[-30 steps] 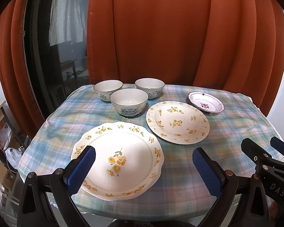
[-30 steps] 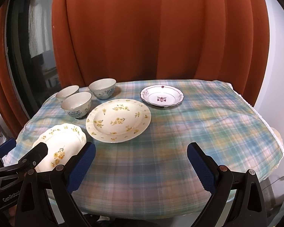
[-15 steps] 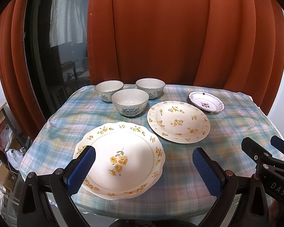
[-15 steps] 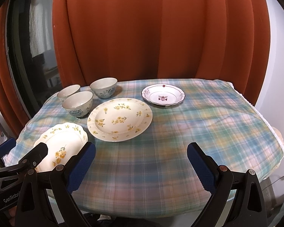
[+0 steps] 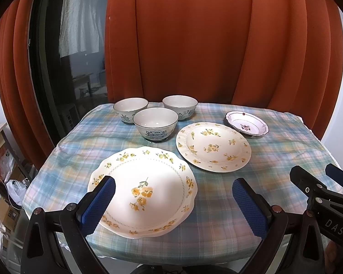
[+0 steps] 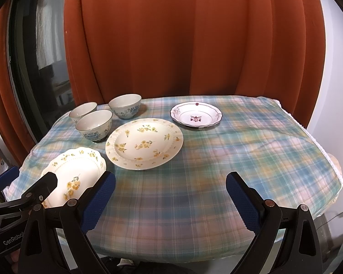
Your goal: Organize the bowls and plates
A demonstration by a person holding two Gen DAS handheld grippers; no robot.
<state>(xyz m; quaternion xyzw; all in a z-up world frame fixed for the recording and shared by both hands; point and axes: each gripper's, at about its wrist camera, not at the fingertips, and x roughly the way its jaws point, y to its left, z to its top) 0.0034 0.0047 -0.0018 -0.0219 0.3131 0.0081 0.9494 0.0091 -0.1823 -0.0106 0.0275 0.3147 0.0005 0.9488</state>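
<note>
A scalloped white plate with yellow flowers (image 5: 144,189) (image 6: 75,175) lies at the near left of the table. A round cream plate with yellow flowers (image 5: 213,148) (image 6: 144,143) sits behind it, and a small white dish with a red motif (image 5: 247,125) (image 6: 196,117) at the back right. Three blue-patterned bowls (image 5: 156,125) (image 6: 95,125) cluster at the back left. My left gripper (image 5: 173,203) hovers open over the scalloped plate's near edge. My right gripper (image 6: 170,201) stands open over bare cloth, empty.
The table wears a blue-green plaid cloth (image 6: 240,150) with bare room on its right half. Orange curtains (image 5: 194,41) hang close behind, a dark window (image 5: 57,68) at the left. Boxes and bags (image 5: 2,182) sit on the floor at the left.
Both views have shifted slightly, with the dishes a little higher and nearer in frame. Nothing on the table has moved, and both grippers stay open.
</note>
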